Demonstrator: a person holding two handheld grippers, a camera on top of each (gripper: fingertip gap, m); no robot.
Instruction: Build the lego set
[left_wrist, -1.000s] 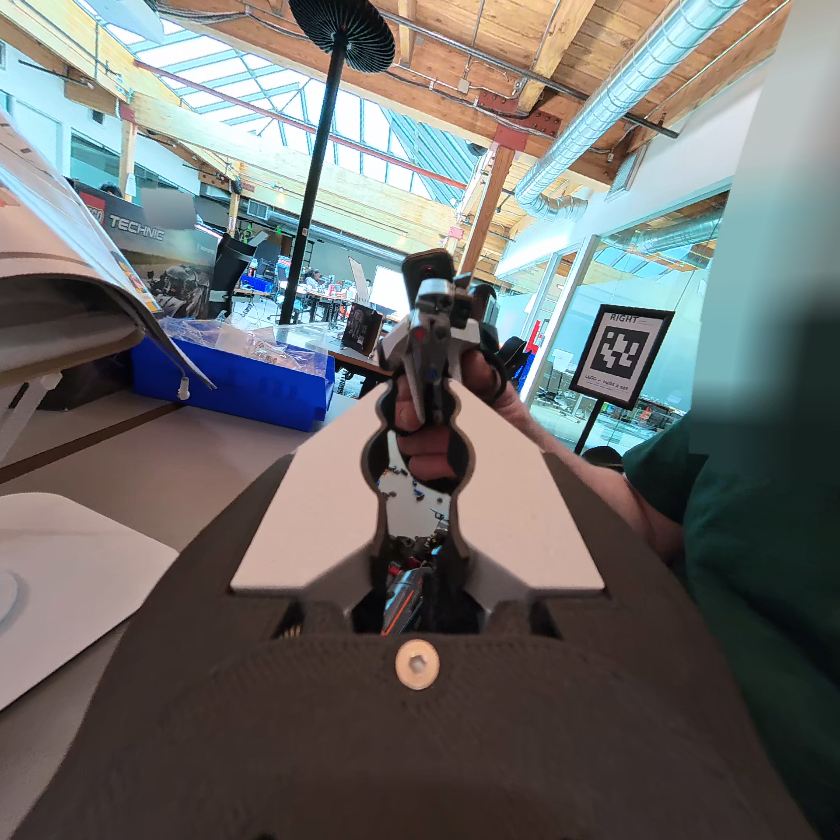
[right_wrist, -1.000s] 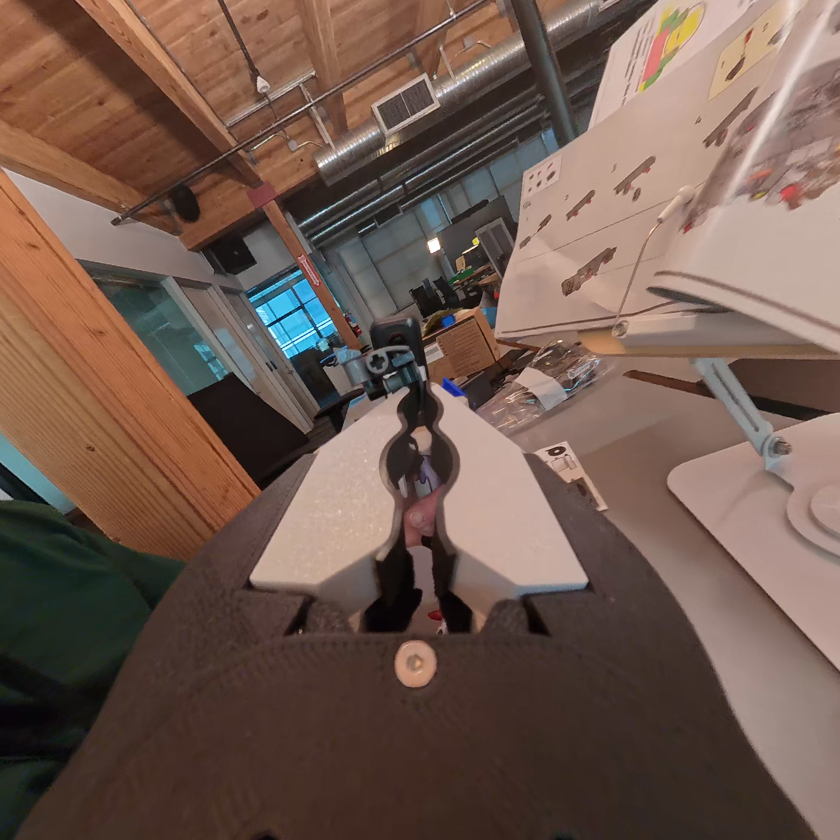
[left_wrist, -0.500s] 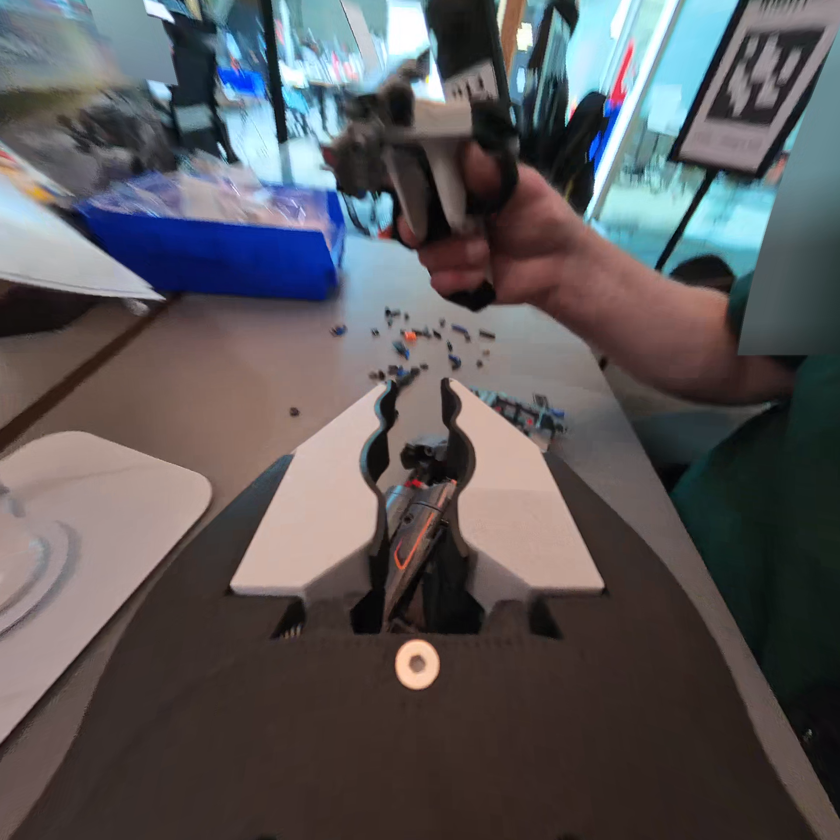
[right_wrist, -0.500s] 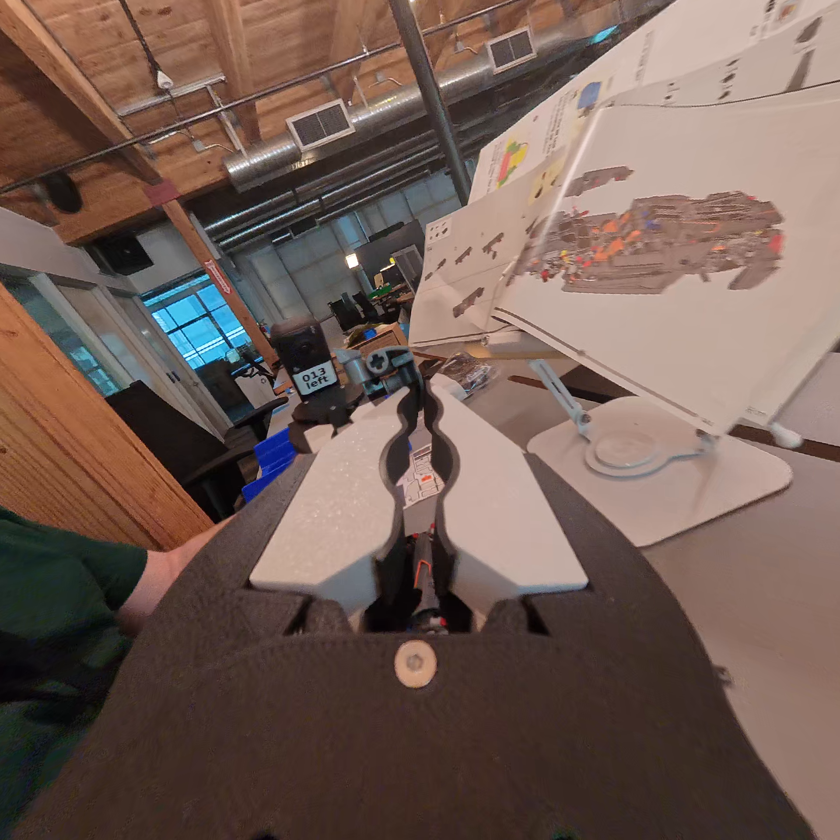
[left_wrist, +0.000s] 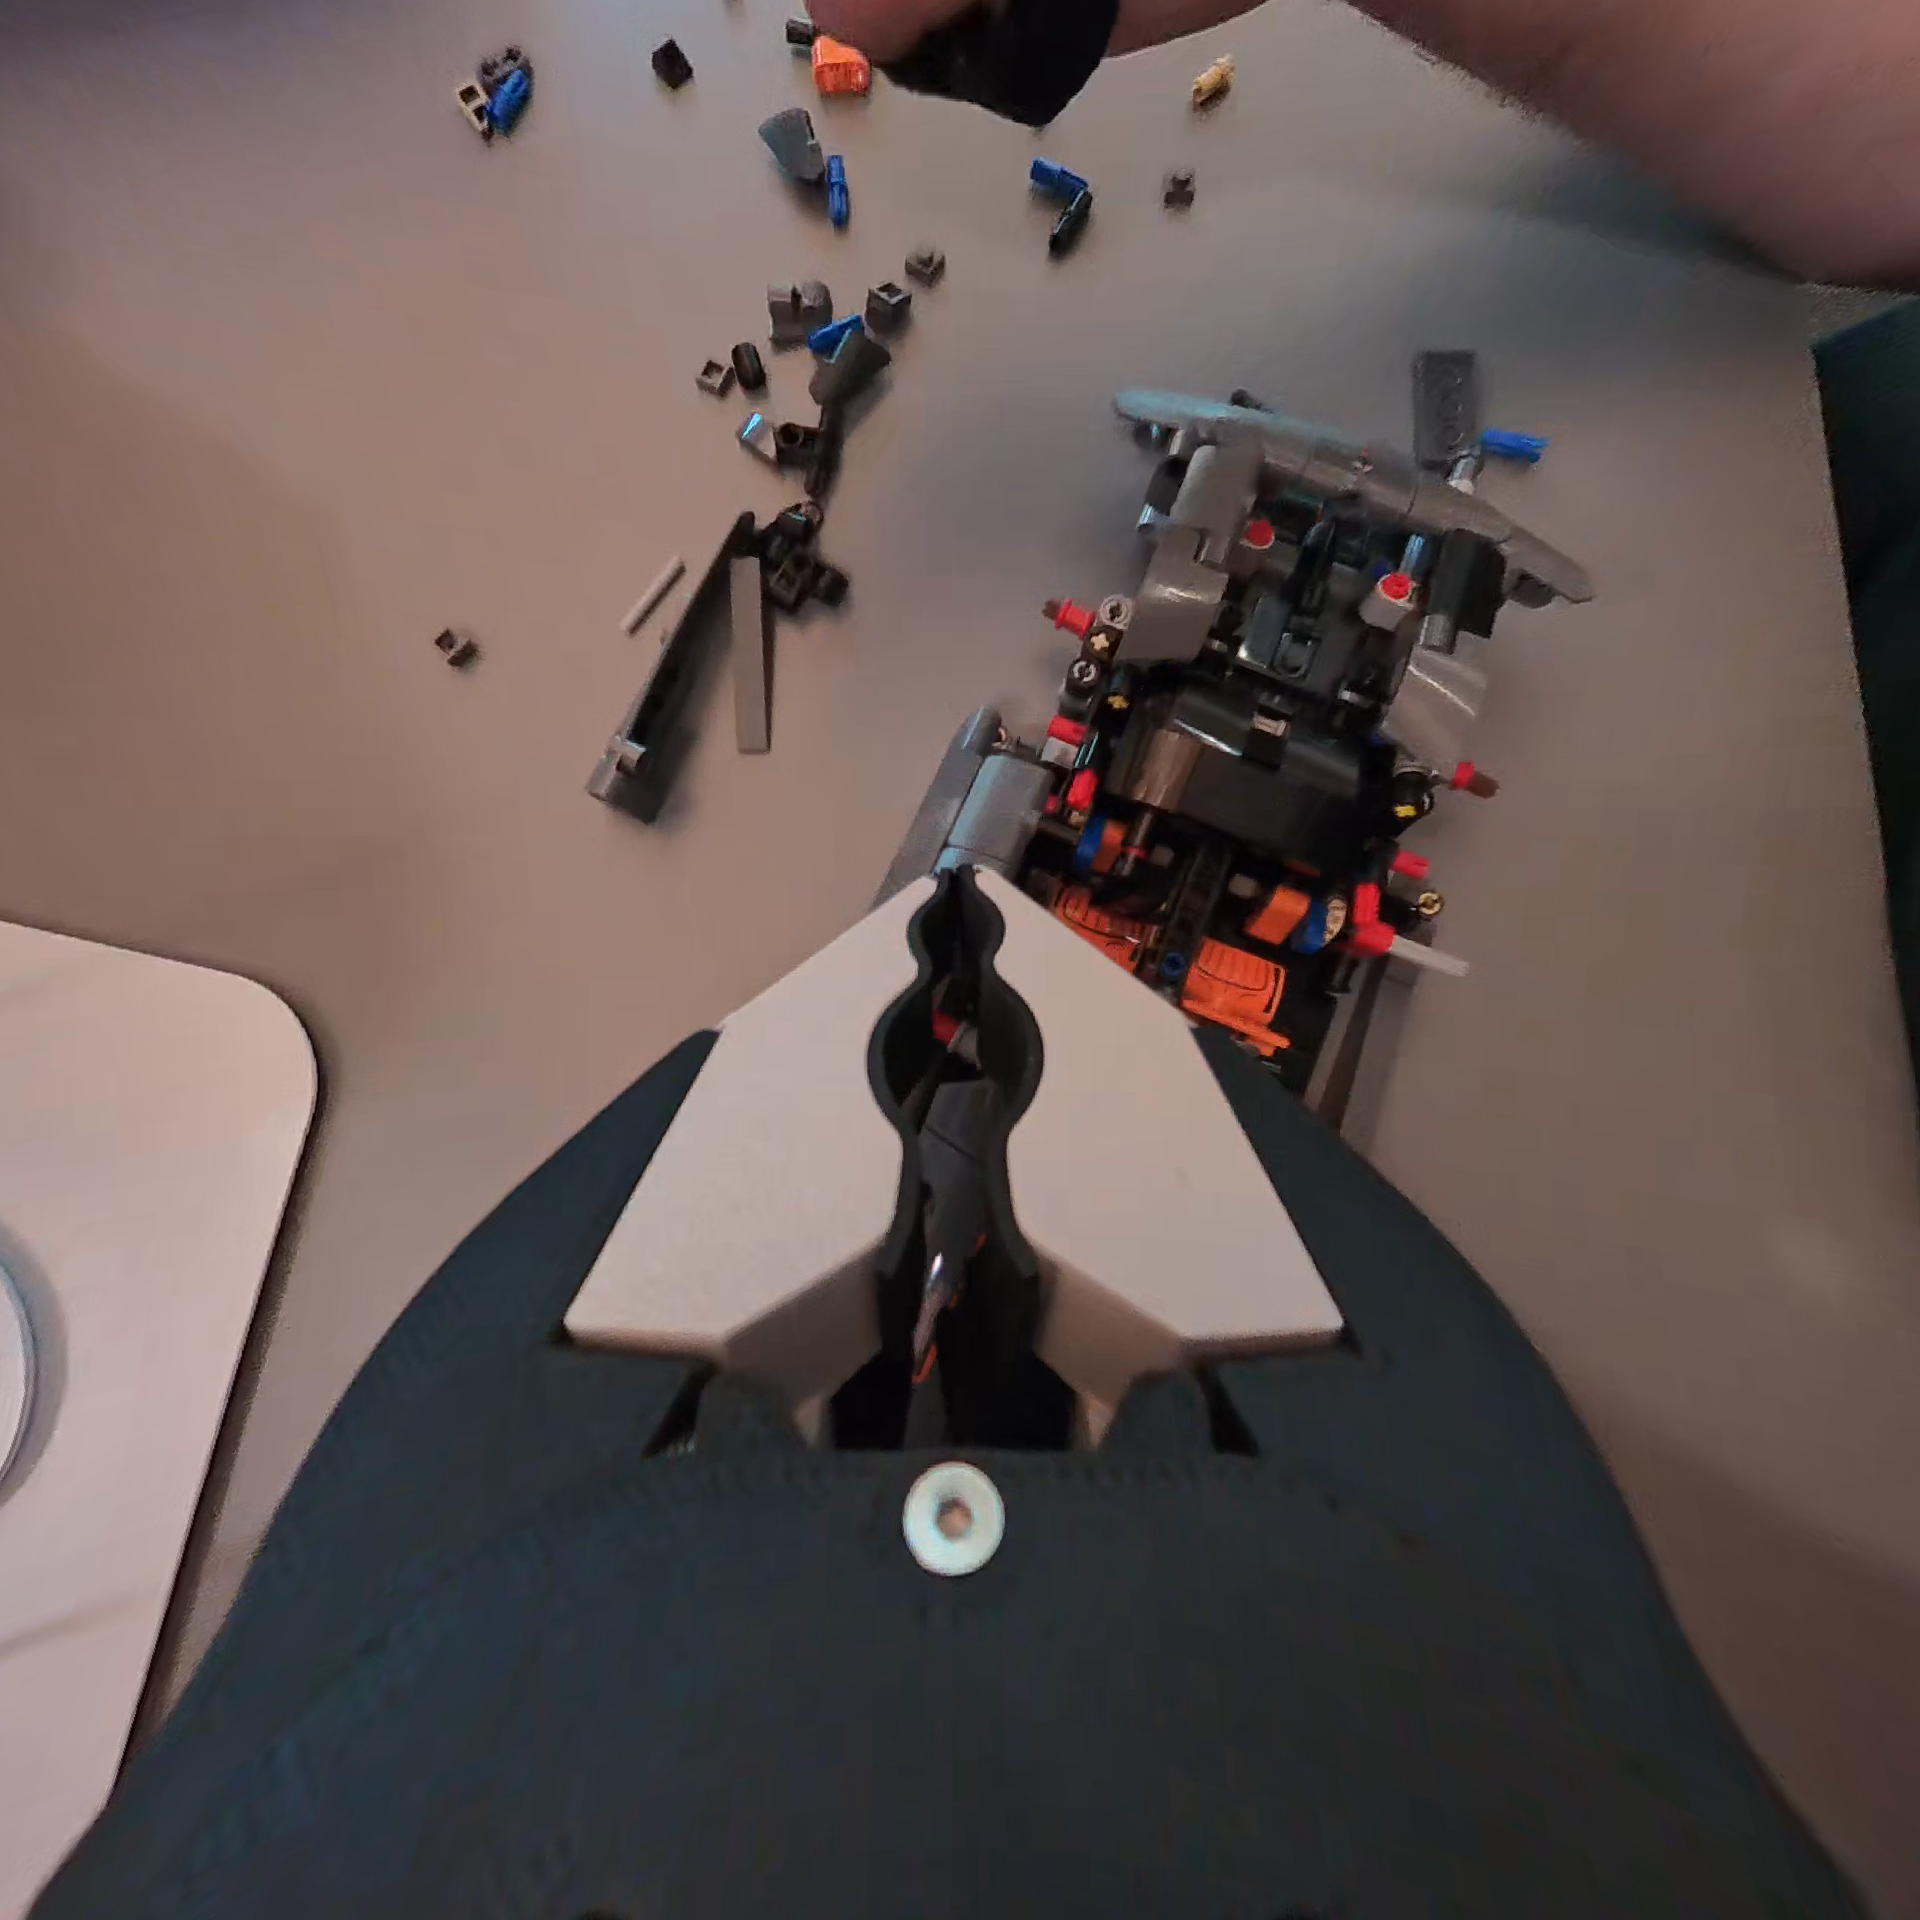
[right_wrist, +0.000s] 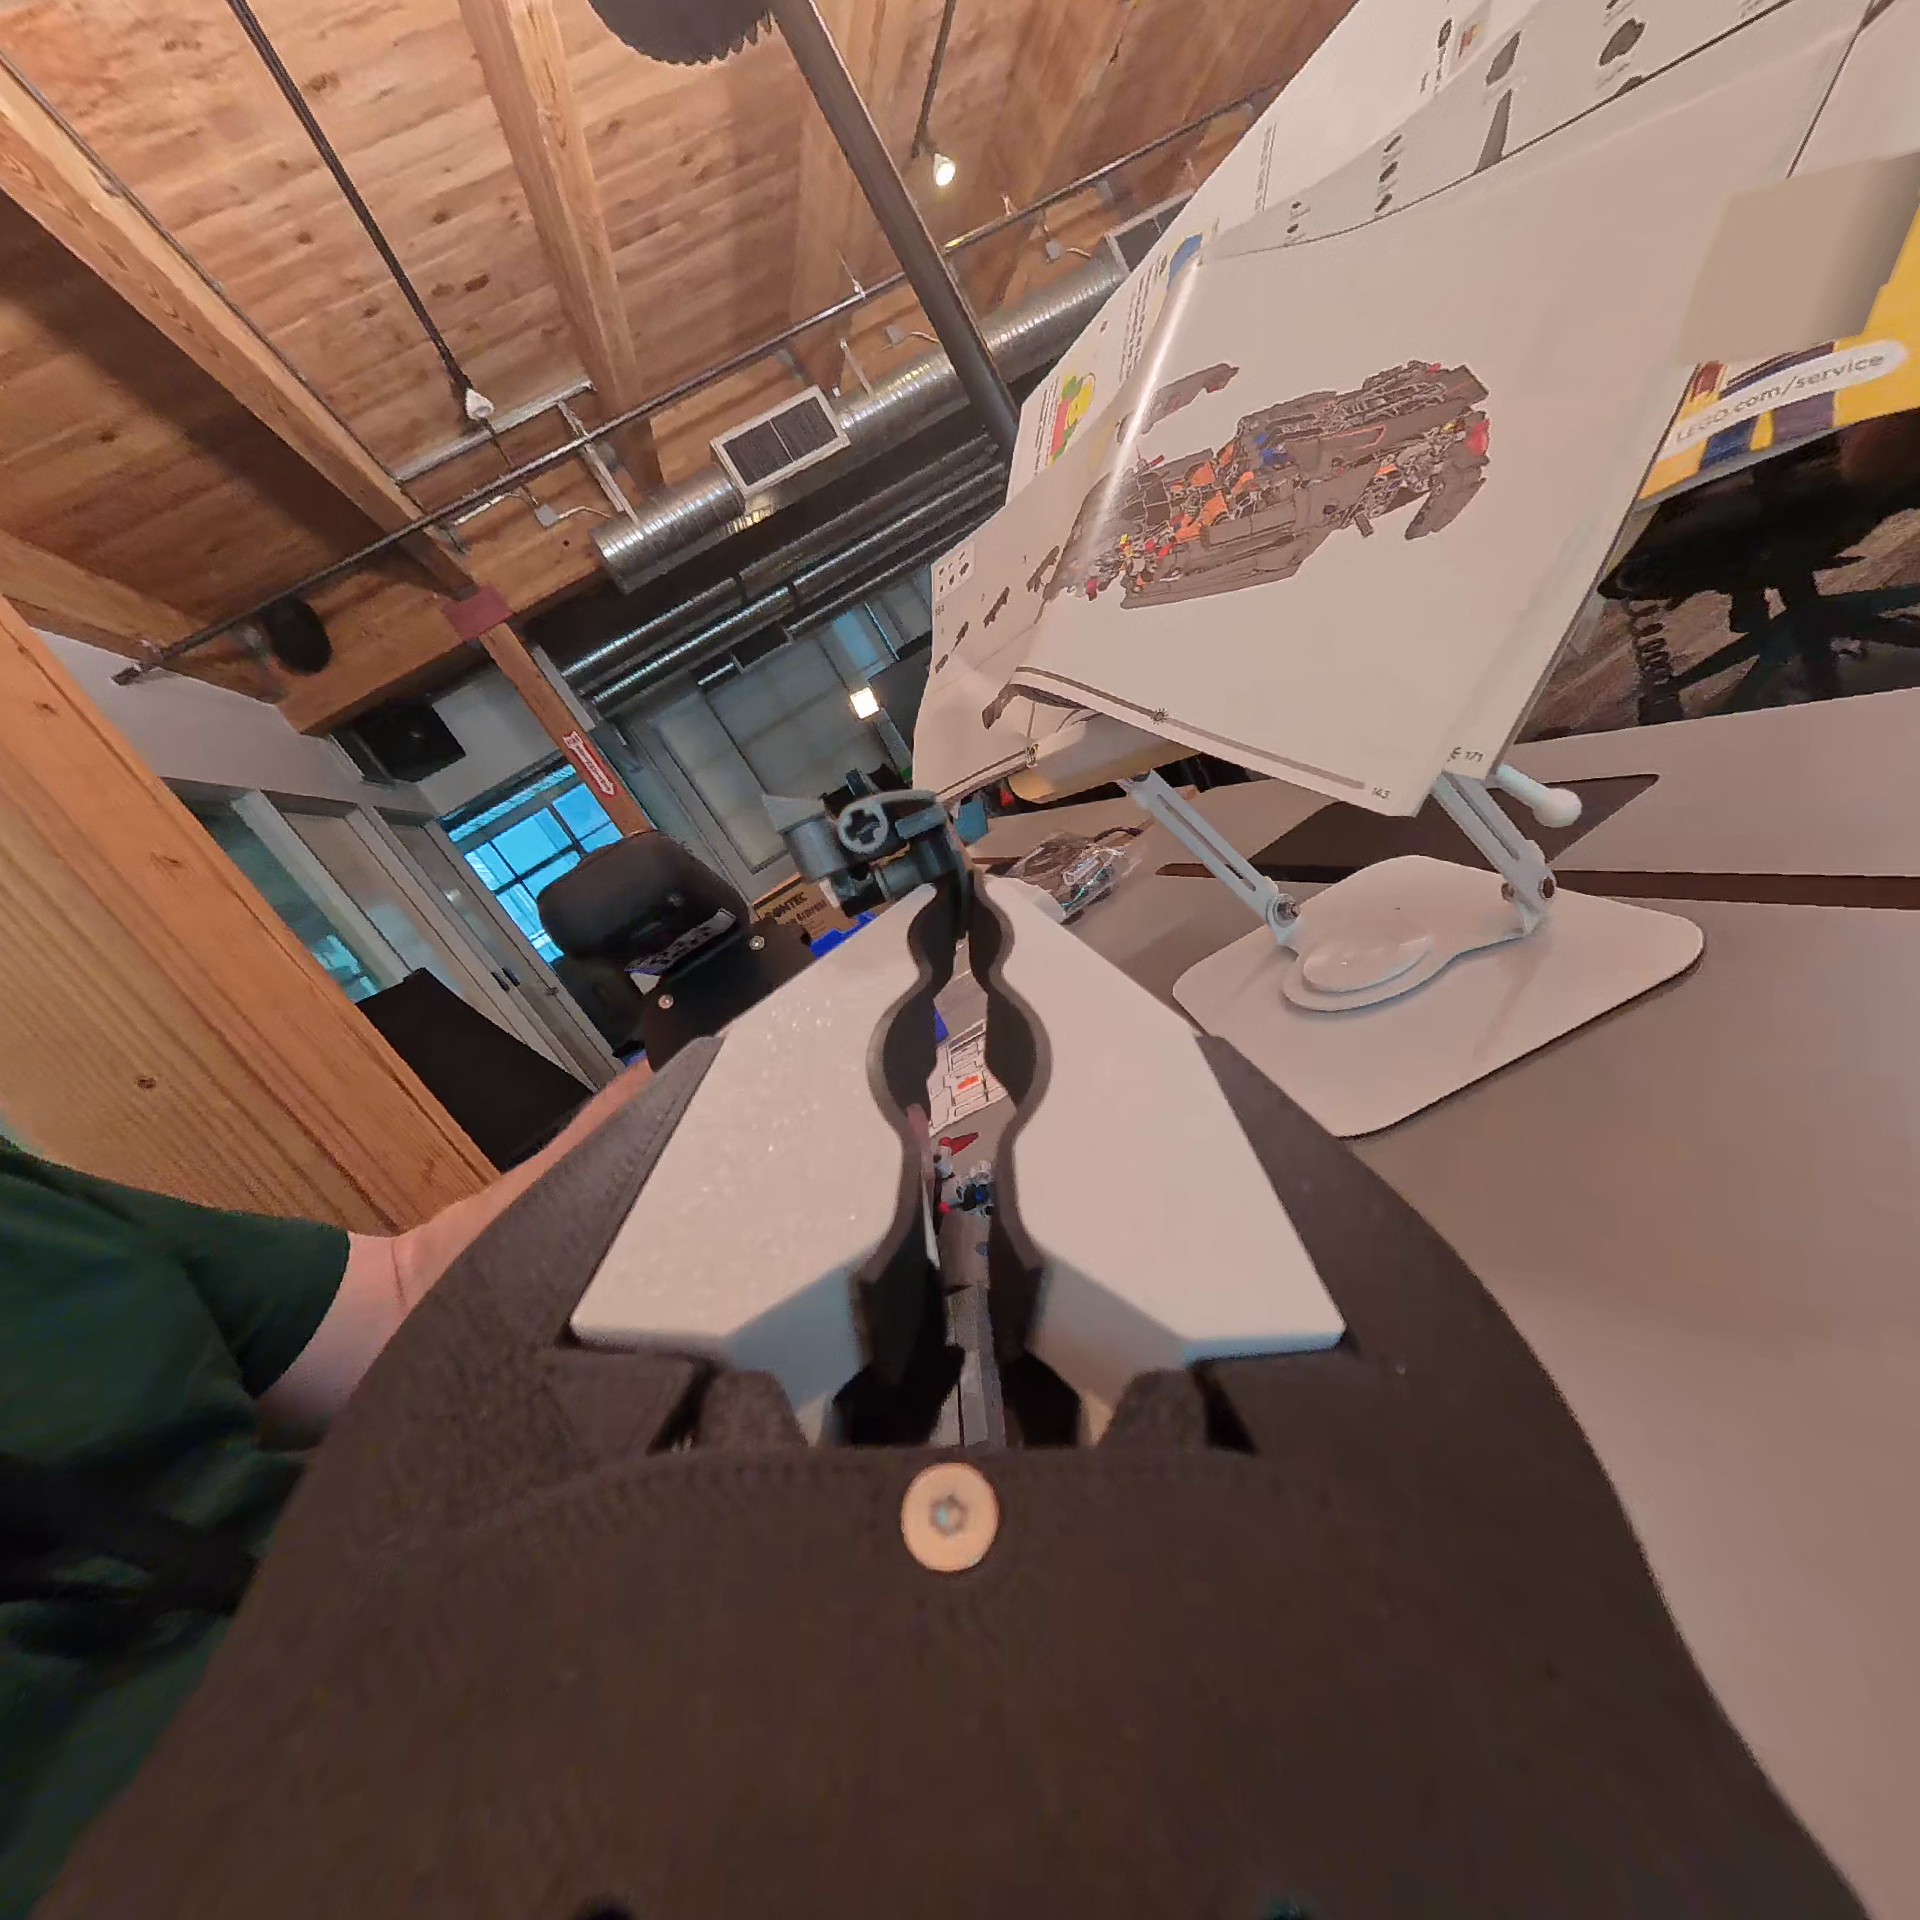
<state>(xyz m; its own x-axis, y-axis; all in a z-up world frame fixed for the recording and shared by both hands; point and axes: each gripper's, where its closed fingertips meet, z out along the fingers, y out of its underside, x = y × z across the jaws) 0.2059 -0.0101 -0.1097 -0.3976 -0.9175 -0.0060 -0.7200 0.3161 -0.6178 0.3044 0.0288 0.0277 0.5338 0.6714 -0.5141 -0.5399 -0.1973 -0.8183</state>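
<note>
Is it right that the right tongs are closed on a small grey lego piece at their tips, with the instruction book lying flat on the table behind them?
Not quite. The right wrist view shows the instruction book propped up at a slant on a white stand, not lying flat. The rest holds: the right tongs are closed on a small grey lego piece at their tips.

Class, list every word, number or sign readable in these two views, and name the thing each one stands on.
I will not copy writing out; here is what bears it.
Instruction booklet: small page numbers at its lower edge.
Yellow and blue page: one printed line.
Red sign in the background: too small to read.
Cardboard box: blurred print.
Left wrist view: none on the lego model.
</note>
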